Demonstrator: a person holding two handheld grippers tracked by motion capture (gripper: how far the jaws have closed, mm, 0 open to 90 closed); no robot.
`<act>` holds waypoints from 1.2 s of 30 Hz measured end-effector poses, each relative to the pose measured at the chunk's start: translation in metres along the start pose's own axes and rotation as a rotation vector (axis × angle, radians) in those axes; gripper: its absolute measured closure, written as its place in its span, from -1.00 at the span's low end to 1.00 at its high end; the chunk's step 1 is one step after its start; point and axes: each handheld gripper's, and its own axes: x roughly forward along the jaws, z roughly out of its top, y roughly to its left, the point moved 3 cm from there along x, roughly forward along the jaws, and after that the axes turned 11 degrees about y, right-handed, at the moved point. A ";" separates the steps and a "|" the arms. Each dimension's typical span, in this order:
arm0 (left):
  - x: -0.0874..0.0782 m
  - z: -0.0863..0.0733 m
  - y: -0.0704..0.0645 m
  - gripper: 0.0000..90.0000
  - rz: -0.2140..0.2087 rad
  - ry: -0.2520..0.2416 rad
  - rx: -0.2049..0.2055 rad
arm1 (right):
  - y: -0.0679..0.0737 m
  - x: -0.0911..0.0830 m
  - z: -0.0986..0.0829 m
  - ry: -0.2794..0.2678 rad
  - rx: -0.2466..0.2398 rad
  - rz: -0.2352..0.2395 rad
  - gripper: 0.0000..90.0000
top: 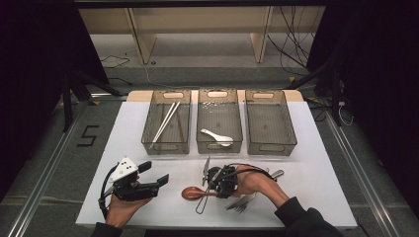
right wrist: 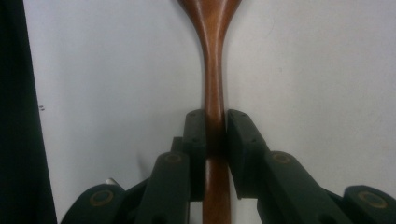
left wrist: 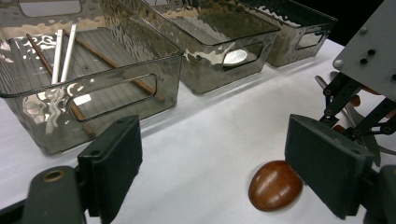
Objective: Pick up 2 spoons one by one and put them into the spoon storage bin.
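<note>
Right gripper view looks straight down the brown wooden spoon (right wrist: 214, 70) — the right hand-held gripper (right wrist: 215, 135) is pinching its thin handle, one jaw on each side. The spoon lies flat on the white surface (top: 306, 148), near the front edge, about in the middle. Its round bowl points toward the left side.

The wood is smooth and shiny, so I think it could slip a little. It looks light and stiff, not easy to break. The narrow neck just behind the bowl seems a good place to hold, because the jaws fit around it well.

The left hand-held gripper (top: 141, 180) waits near the front left corner with its jaws spread wide and nothing between them.

Three see-through grey plastic bins stand in a row at the back edge. The left bin (top: 166, 143) has long thin chopsticks (top: 165, 121) — some white, some brown. The middle bin (top: 219, 145) has a white spoon (top: 217, 137). A metal fork (top: 242, 203) lies by the right hand.
</note>
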 end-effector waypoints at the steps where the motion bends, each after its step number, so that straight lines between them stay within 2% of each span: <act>1: 0.000 0.000 0.000 -0.58 0.000 0.000 0.001 | 0.000 0.000 0.000 -0.004 -0.002 -0.001 0.75; 7: 0.000 0.000 0.000 -0.58 0.000 0.001 0.000 | 0.000 -0.001 -0.001 -0.006 0.000 0.002 0.76; 10: 0.000 0.000 0.000 -0.58 0.001 0.000 -0.001 | -0.001 -0.001 0.000 -0.044 0.001 -0.002 0.77; 13: 0.000 0.000 0.001 -0.58 0.002 0.001 -0.002 | -0.002 -0.004 0.001 -0.051 0.001 -0.014 0.77; 23: 0.000 0.000 0.001 -0.58 0.002 0.000 -0.003 | -0.009 -0.013 -0.002 -0.102 0.035 -0.010 0.77; 26: -0.001 0.000 0.001 -0.58 -0.001 0.000 -0.004 | -0.011 -0.016 -0.004 -0.124 0.073 0.003 0.77; 31: 0.000 0.000 0.001 -0.58 -0.001 -0.002 -0.011 | -0.014 -0.019 -0.005 -0.163 0.087 -0.004 0.77; 32: 0.000 0.000 0.001 -0.58 -0.002 -0.003 -0.011 | -0.015 -0.021 -0.006 -0.165 0.106 -0.006 0.77; 36: -0.001 0.000 0.002 -0.58 -0.006 -0.002 -0.014 | -0.018 -0.026 -0.007 -0.198 0.128 -0.011 0.77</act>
